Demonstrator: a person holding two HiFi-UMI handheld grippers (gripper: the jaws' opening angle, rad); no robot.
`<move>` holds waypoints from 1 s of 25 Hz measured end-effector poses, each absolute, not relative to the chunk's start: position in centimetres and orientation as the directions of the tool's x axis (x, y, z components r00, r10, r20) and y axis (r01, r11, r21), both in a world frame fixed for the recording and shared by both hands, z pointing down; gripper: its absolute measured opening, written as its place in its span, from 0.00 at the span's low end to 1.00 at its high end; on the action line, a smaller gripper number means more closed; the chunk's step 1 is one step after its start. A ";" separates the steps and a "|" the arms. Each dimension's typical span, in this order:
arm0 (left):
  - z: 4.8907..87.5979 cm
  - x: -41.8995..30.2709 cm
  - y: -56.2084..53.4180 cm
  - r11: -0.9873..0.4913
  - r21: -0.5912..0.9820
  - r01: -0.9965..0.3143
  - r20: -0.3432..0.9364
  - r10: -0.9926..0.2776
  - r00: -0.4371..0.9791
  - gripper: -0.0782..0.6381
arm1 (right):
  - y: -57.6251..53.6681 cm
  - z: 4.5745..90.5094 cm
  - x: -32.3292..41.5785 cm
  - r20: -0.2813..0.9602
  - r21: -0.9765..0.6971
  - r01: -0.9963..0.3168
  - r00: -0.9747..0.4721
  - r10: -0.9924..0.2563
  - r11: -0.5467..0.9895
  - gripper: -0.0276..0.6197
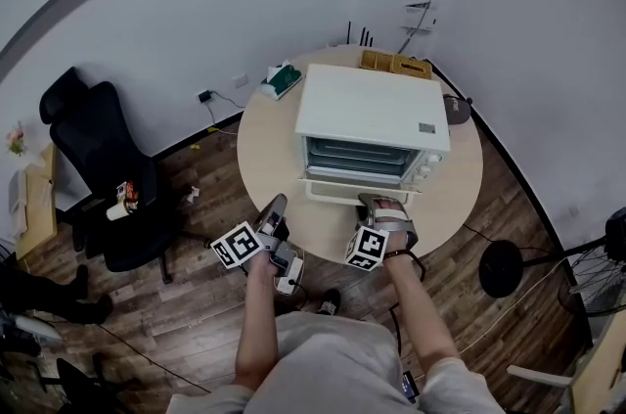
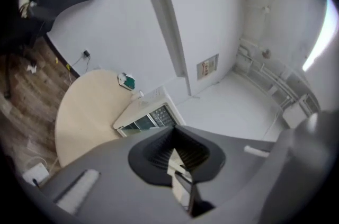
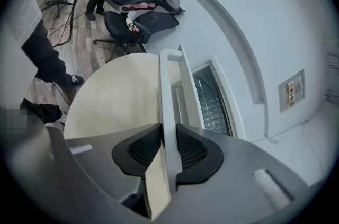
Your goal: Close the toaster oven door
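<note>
A white toaster oven stands on the round beige table, its glass door hanging partly open toward me. My right gripper is at the door's front edge. In the right gripper view its black pads are closed on the white door handle, with the door glass beyond. My left gripper hovers off the table's near edge, left of the door, touching nothing. In the left gripper view the left gripper looks shut and empty, and the oven lies well ahead.
A green and white box and a wooden holder sit on the table behind the oven. A black office chair stands at the left, a black stool base at the right. A person's dark trouser leg stands beside the table.
</note>
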State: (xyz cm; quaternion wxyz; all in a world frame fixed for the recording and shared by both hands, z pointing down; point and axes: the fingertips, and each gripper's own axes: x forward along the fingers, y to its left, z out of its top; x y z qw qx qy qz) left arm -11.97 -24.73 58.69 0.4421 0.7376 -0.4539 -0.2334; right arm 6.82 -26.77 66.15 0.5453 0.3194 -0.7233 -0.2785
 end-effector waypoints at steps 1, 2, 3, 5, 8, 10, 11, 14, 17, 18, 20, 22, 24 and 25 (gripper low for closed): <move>58.5 -11.9 -24.7 -0.212 0.829 -0.517 0.076 -0.873 0.481 0.19 | -27.1 65.9 6.8 0.604 0.757 -0.162 -0.195 -0.773 0.633 0.17; 58.4 -11.9 -24.6 -0.219 0.790 -0.573 0.102 -0.874 0.475 0.19 | -27.4 65.7 6.8 0.599 0.762 -0.165 -0.189 -0.778 0.626 0.18; 58.4 -12.0 -24.5 -0.221 0.748 -0.625 0.131 -0.875 0.466 0.19 | -27.7 65.5 6.8 0.594 0.765 -0.169 -0.186 -0.782 0.621 0.18; 58.2 -11.9 -24.4 -0.224 0.668 -0.710 0.179 -0.878 0.444 0.19 | -28.3 65.1 6.8 0.587 0.770 -0.175 -0.184 -0.789 0.614 0.18; 58.1 -11.8 -24.3 -0.227 0.564 -0.794 0.225 -0.883 0.412 0.19 | -29.4 64.4 6.9 0.577 0.777 -0.172 -0.188 -0.795 0.605 0.18; 58.0 -11.8 -24.2 -0.229 0.529 -0.817 0.237 -0.884 0.402 0.19 | -30.1 64.0 7.0 0.575 0.781 -0.163 -0.188 -0.796 0.603 0.18; 58.0 -12.0 -24.2 -0.227 0.520 -0.824 0.241 -0.886 0.396 0.19 | -30.4 63.9 7.0 0.577 0.780 -0.160 -0.188 -0.795 0.604 0.18; 57.9 -12.5 -24.1 -0.217 0.495 -0.841 0.250 -0.892 0.378 0.19 | -31.1 63.6 7.0 0.580 0.777 -0.161 -0.190 -0.792 0.608 0.19; 57.6 -12.6 -24.0 -0.220 0.471 -0.854 0.256 -0.893 0.371 0.19 | -31.7 63.3 7.0 0.578 0.777 -0.169 -0.192 -0.793 0.607 0.19; 57.5 -12.7 -24.0 -0.221 0.467 -0.856 0.256 -0.893 0.370 0.19 | -31.9 63.1 7.0 0.576 0.778 -0.171 -0.193 -0.794 0.605 0.19; 57.3 -12.7 -24.0 -0.222 0.459 -0.860 0.257 -0.894 0.368 0.19 | -32.4 62.9 7.0 0.570 0.781 -0.173 -0.195 -0.798 0.600 0.19; 57.4 -12.8 -23.9 -0.221 0.453 -0.864 0.257 -0.895 0.364 0.19 | -32.9 62.8 7.1 0.564 0.784 -0.175 -0.200 -0.801 0.596 0.19; 57.4 -13.0 -23.7 -0.213 0.453 -0.866 0.258 -0.898 0.356 0.19 | -33.3 62.6 7.1 0.560 0.785 -0.180 -0.204 -0.803 0.593 0.19; 57.4 -13.1 -23.6 -0.208 0.451 -0.868 0.259 -0.900 0.350 0.19 | -33.6 62.5 7.2 0.560 0.784 -0.181 -0.205 -0.803 0.593 0.19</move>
